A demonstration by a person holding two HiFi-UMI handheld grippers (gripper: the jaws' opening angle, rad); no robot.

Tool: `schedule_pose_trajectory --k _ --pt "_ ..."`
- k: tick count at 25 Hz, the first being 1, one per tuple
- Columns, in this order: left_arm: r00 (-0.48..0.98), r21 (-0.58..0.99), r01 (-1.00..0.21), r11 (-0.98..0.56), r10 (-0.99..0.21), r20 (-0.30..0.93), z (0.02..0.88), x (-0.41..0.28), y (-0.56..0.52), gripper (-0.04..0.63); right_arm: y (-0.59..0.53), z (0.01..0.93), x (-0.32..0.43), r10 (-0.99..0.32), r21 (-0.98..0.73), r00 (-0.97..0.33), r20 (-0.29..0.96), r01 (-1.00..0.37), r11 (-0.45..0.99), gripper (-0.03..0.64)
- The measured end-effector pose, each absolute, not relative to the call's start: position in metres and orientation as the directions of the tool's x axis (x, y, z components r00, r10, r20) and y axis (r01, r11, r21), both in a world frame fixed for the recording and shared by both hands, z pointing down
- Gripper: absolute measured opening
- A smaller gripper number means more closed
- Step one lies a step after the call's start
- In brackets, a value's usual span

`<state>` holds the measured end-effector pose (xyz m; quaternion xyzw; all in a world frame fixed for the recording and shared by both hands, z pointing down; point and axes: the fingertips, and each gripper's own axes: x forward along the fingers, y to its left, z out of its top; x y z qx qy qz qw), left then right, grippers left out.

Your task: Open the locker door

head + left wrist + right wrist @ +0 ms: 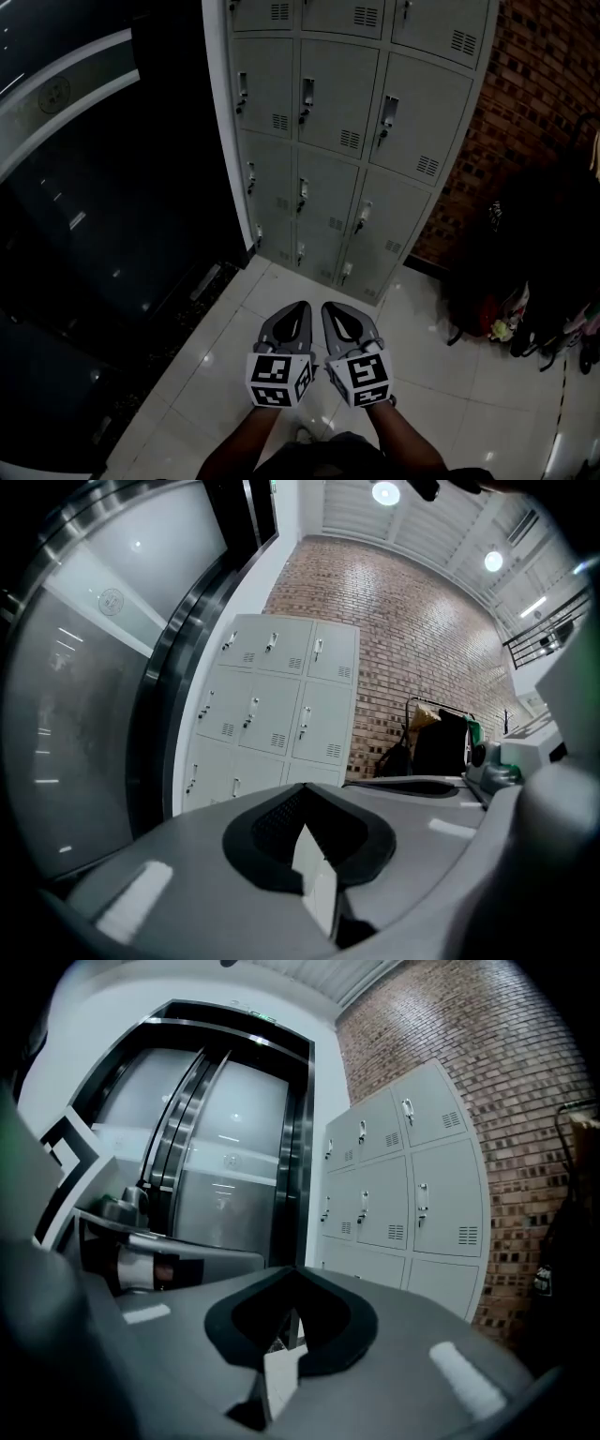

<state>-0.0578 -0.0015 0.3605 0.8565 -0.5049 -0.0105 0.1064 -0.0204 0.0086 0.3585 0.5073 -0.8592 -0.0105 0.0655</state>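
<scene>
my right gripper (pixel 292 1274) had its jaws pressed together on nothing, grey lockers (pixel 403 1194) sat ahead right, all closed, brick wall (pixel 487 1054) behind, shiny sliding doors (pixel 220 1185) left

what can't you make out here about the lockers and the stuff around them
Lockers: top row cut off by the head view's upper edge.
Latches: too small in every view to tell locked or unlocked.
Dark items by the brick wall: head view too dim to identify.

Open tiled floor (pixel 441 375) leads to the lockers (pixel 337 94) (bags (pixel 511 291) crowd the right, a dark glass wall (pixel 112 216) the left).
</scene>
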Motion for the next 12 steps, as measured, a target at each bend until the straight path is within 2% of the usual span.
schedule_pose_trajectory --k 12 --pt "0.488 0.176 -0.867 -0.467 -0.867 0.101 0.367 -0.051 -0.060 0.006 -0.052 0.363 -0.020 -0.864 0.080 -0.495 0.088 -0.861 0.502 0.000"
